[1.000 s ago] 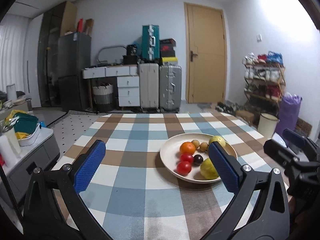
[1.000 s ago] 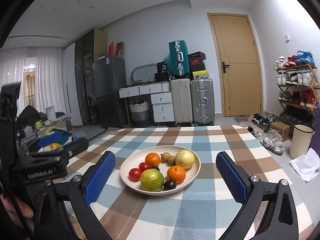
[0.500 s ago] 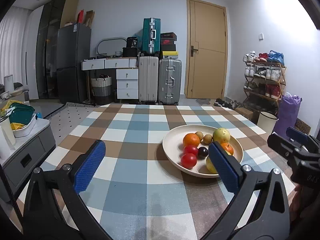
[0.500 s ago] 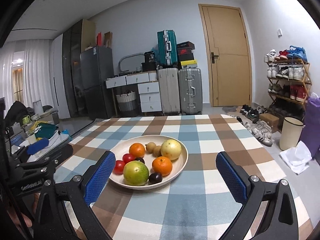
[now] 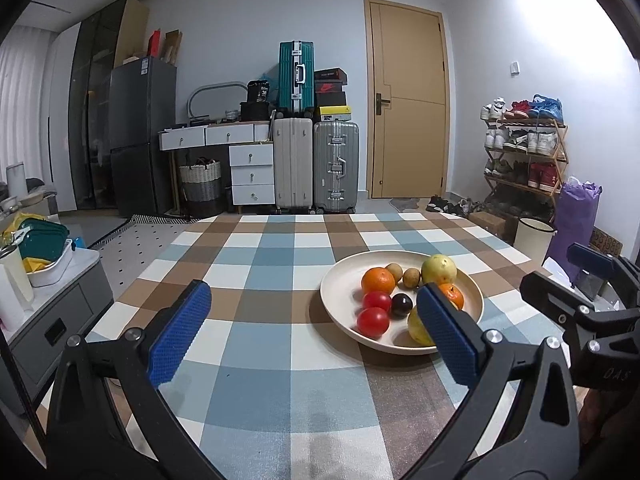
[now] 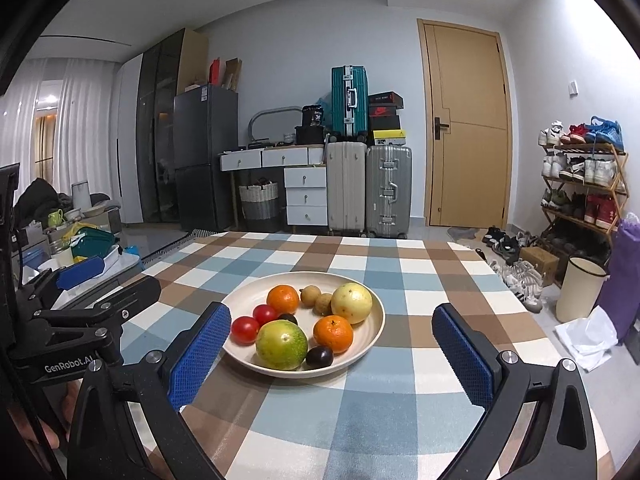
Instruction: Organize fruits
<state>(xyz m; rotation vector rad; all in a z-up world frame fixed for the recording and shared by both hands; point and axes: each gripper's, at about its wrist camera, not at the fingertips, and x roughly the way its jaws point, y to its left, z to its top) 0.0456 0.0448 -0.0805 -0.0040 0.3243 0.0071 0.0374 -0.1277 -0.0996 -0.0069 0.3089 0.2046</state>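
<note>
A cream plate [image 6: 372, 332] sits on the checked tablecloth [image 6: 400, 280] and holds mixed fruit: two oranges [image 6: 333, 333], two red tomatoes [image 6: 245, 330], a green citrus [image 6: 281, 345], a yellow fruit [image 6: 351, 303], two small brown fruits [image 6: 311, 295] and dark plums [image 6: 319, 357]. The same plate [image 5: 336, 280] shows in the left wrist view. My right gripper [image 6: 330, 352] is open and empty, just in front of the plate. My left gripper [image 5: 312, 332] is open and empty, left of the plate, its right finger [image 5: 444, 336] hiding part of the green citrus.
The table's far edge faces suitcases [image 5: 336, 168], drawers [image 5: 252, 176] and a door [image 5: 408, 100]. A shoe rack [image 6: 580, 188] and a white bin [image 6: 580, 292] stand right of the table. A low cabinet with containers [image 5: 44, 248] is on the left.
Both grippers have shifted: the left view has swung so the plate sits more central, and the right gripper has drawn closer to the plate. Both stay open and empty.
</note>
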